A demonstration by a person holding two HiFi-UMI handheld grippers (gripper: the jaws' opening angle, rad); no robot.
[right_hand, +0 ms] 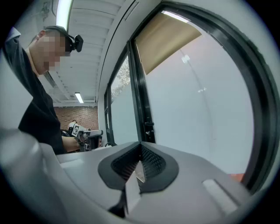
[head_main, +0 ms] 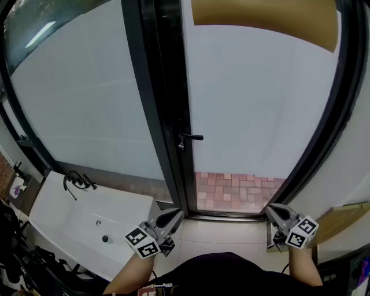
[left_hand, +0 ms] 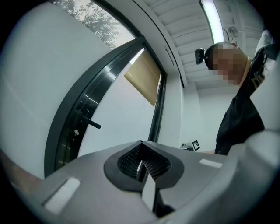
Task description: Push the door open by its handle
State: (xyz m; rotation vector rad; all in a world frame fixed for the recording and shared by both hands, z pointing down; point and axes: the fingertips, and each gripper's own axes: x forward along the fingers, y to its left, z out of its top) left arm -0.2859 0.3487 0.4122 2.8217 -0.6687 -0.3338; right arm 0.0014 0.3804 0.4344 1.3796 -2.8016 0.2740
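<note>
A black-framed door with a frosted glass pane stands ahead of me. Its black lever handle juts from the frame at mid-height and also shows as the handle in the left gripper view and the handle in the right gripper view. My left gripper hangs low near the threshold, below and slightly left of the handle, well short of it. Its jaws meet at the tip with nothing between them. My right gripper is low at the right, also shut and empty.
A white sink with a black faucet stands at the lower left beside a fixed frosted window. Pink brick paving shows at the foot of the door. A tan blind hangs at the top. A wooden board lies at the right.
</note>
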